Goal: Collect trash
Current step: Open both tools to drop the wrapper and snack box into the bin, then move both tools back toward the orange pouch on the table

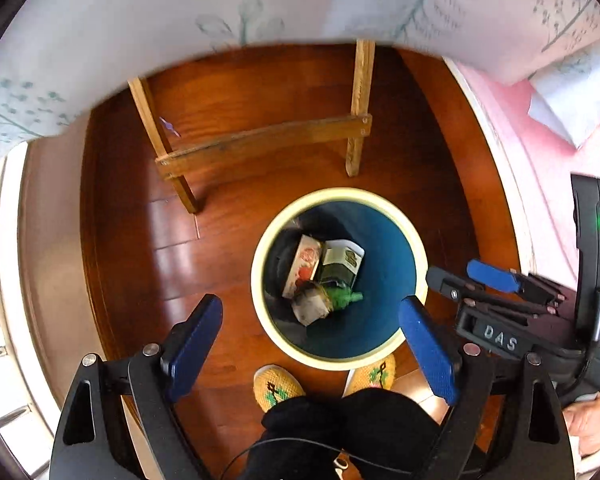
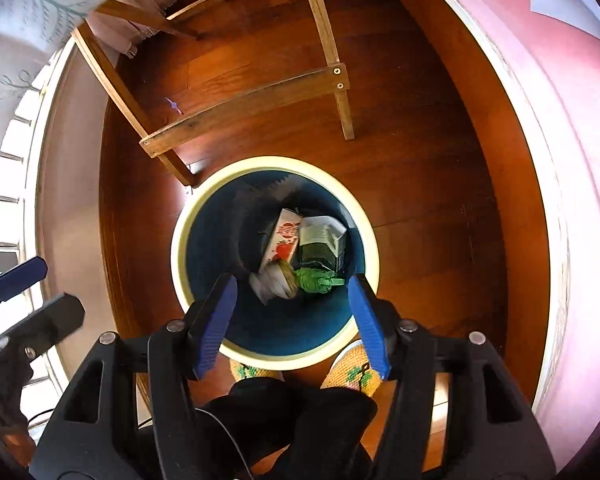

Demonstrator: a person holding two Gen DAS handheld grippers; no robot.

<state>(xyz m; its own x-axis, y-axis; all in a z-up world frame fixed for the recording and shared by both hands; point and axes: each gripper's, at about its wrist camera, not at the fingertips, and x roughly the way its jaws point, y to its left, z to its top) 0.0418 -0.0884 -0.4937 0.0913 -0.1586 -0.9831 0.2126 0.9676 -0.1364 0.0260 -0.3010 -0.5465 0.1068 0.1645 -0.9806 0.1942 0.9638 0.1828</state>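
Crumpled trash lies at the bottom of a round waste bin (image 2: 204,200) with a cream rim and a deep blue inside wall: a flat carton printed with red fruit (image 2: 282,238), a dark green and white carton (image 2: 320,242) just beside it, a wad of pale paper (image 2: 272,284) and a scrunched green wrapper (image 2: 316,280) touching that wad. The bin stands on a glossy reddish-brown plank floor (image 2: 420,160). The right gripper (image 2: 292,322) points almost straight down over the bin's mouth, its ribbed blue pads spread apart with nothing between them. The left gripper (image 1: 312,350) hangs over the bin's near edge, its jaws also wide and empty; the right one shows at the side of its view. Beyond the bin, the pale wooden legs and screwed crossbar of a table frame (image 2: 244,106) rise from the floor, draped above with a white cloth printed with teal sprigs (image 1: 240,8). A pink wall (image 2: 560,160) with a white skirting curves along one side. Below the bin's near rim, two woven yellow slippers (image 1: 276,386) with stitched flower patterns and dark trouser legs (image 1: 340,428) of the person fill the foreground.
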